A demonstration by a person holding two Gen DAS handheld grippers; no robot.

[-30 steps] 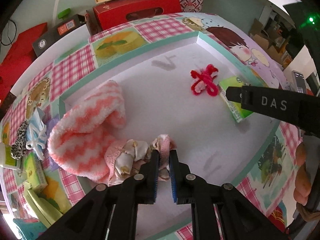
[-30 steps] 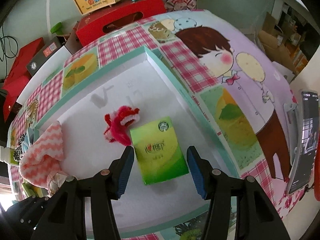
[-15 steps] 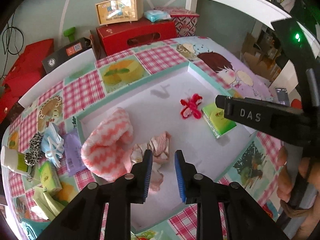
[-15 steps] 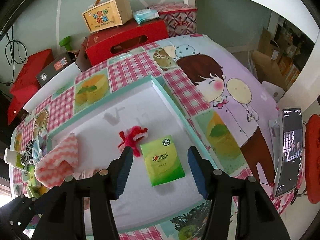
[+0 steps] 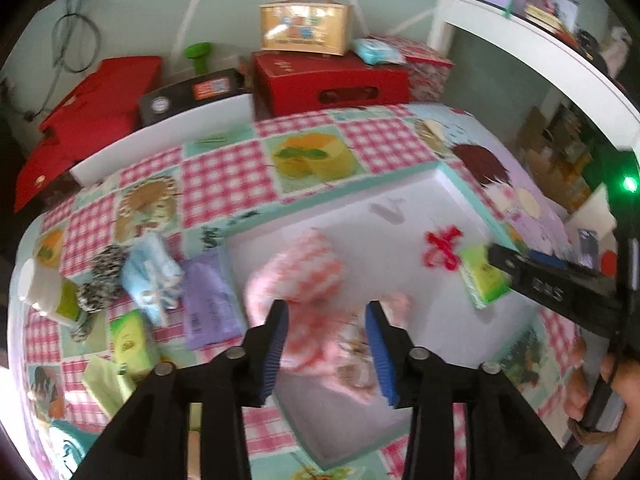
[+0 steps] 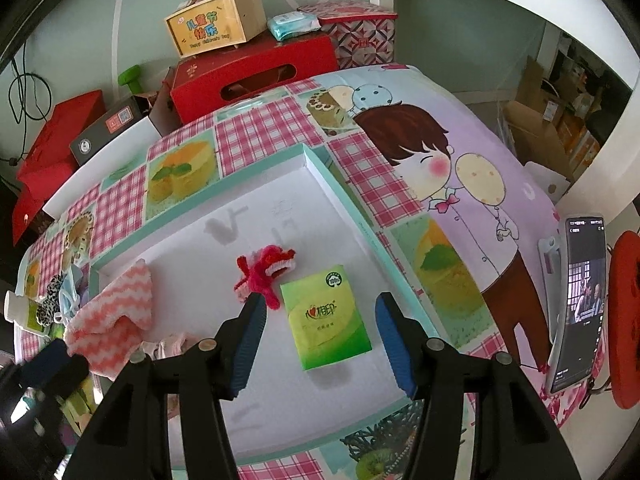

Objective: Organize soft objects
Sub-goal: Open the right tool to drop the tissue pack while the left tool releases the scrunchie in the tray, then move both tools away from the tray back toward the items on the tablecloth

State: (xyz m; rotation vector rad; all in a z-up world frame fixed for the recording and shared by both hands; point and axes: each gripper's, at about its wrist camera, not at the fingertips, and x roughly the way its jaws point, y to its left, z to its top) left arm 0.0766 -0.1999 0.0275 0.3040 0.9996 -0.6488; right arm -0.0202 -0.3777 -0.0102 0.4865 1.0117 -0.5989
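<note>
A shallow white tray with a teal rim (image 6: 344, 196) lies on the patterned tablecloth. In it are a pink-and-white zigzag fleece cloth (image 6: 116, 308), a small pale pink cloth (image 5: 352, 356), a red fuzzy hair tie (image 6: 264, 272) and a green tissue pack (image 6: 326, 318). My left gripper (image 5: 326, 344) is open and empty, raised above the two pink cloths (image 5: 300, 272). My right gripper (image 6: 320, 332) is open and empty, above the green tissue pack. It also shows at the right of the left wrist view (image 5: 552, 280).
Left of the tray lie a purple pack (image 5: 208, 300), a light blue cloth (image 5: 152, 272), a leopard-print scrunchie (image 5: 100, 280), green tissue packs (image 5: 132, 340) and a white bottle (image 5: 44, 292). Red boxes (image 6: 256, 76) stand behind the table. A phone (image 6: 580, 300) stands at right.
My left gripper has let go of the small pink cloth, opened wide and lifted back from the tray. My right gripper has also drawn back and up, staying open.
</note>
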